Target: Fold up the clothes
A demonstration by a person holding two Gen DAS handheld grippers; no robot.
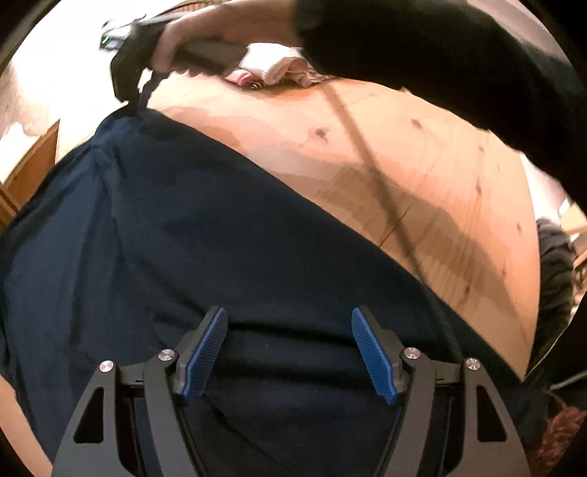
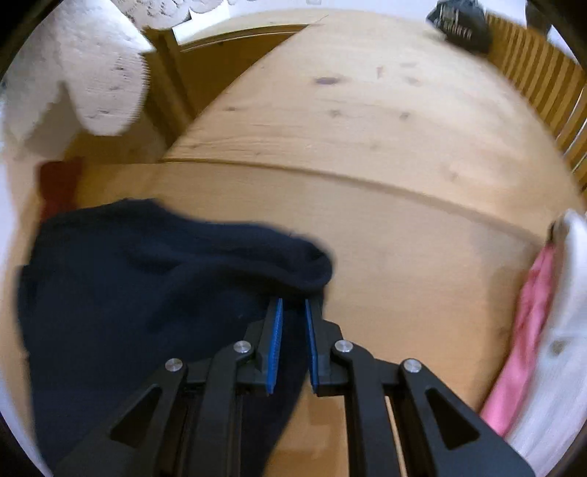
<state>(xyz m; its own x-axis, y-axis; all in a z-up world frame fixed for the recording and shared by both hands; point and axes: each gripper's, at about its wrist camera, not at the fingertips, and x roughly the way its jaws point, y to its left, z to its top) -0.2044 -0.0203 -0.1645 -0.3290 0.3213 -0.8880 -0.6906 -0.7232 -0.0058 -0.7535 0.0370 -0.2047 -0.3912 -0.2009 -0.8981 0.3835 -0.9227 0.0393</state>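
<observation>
A dark navy garment (image 1: 190, 249) lies spread over the wooden table (image 1: 403, 146). My left gripper (image 1: 288, 319) hovers just above its near part, jaws wide open with nothing between the blue pads. In the same view a hand holds my right gripper (image 1: 137, 104) at the garment's far left corner, and the cloth rises to it there. In the right wrist view the right gripper (image 2: 293, 304) has its pads nearly together, pinching a rolled edge of the navy garment (image 2: 146, 286), which trails off to the left.
White and pink clothes (image 1: 271, 69) are piled at the table's far side; the pink cloth (image 2: 528, 323) and white cloth (image 2: 565, 330) lie right of the right gripper. A black bundle (image 2: 462, 25) sits at the far edge. A slatted chair back (image 2: 532, 80) stands beyond.
</observation>
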